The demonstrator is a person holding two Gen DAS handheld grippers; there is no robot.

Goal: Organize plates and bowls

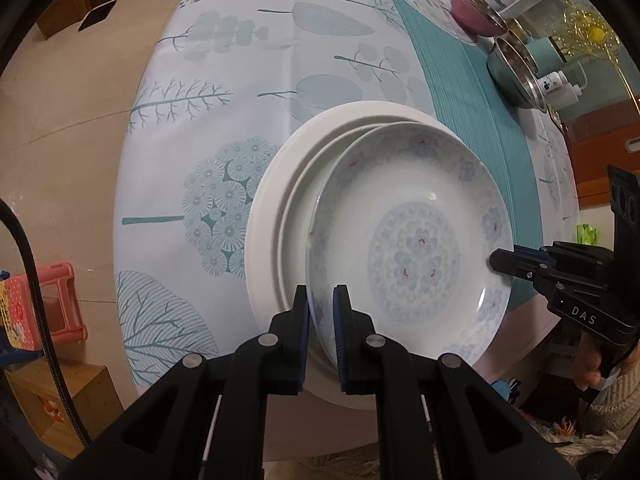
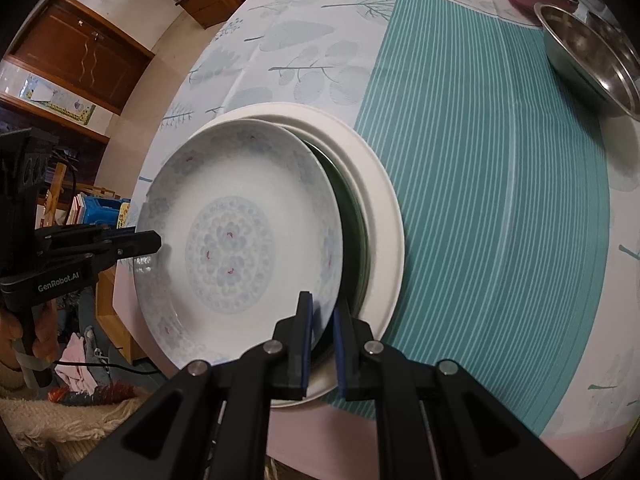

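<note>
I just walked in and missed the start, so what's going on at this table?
A person holds two grippers and is stacking dishes. The left gripper and the right gripper both clamp opposite rim edges of the white floral-patterned shallow plate, held tilted over the large plain white plate, where a dark green plate already sits. Two steel bowls wait on the teal striped tablecloth.

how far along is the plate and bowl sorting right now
Done: a stack has begun, a green plate nested in the large white plate. In hand: both tongs, left and right, grip opposite rims of the floral plate, held tilted just above that stack. Left: set it down, then deal with the steel bowl and the pink bowl, standing apart at the far side.
</note>
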